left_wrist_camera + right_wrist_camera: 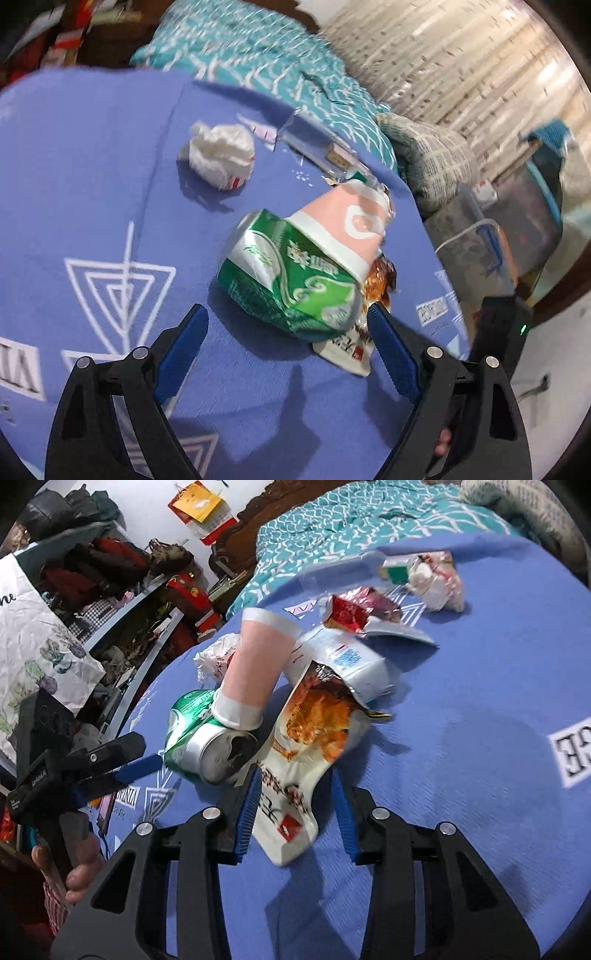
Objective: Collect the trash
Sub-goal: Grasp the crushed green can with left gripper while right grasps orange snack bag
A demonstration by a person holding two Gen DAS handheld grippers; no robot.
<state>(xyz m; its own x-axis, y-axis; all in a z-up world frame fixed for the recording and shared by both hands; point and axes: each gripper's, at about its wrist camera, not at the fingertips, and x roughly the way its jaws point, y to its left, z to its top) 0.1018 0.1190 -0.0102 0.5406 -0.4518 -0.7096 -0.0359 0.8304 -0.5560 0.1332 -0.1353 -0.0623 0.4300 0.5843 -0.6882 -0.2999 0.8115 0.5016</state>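
Note:
A crushed green can (291, 280) lies on the blue blanket (92, 184), with a pink and white paper cup (347, 229) leaning on it. My left gripper (288, 332) is open, its blue pads on either side of the can's near end. In the right wrist view the can (199, 738) and cup (255, 664) lie left of a white and orange snack bag (295, 775). My right gripper (295, 805) is open around the bag's lower end. The left gripper (122, 768) shows at the left.
A crumpled white tissue (221, 155) and a clear wrapper (317, 147) lie farther back. A red foil wrapper (358, 609), a silver packet (347, 661) and crumpled paper (436, 579) lie behind the bag. A teal quilt (351, 520) and cluttered shelves (110, 590) border the blanket.

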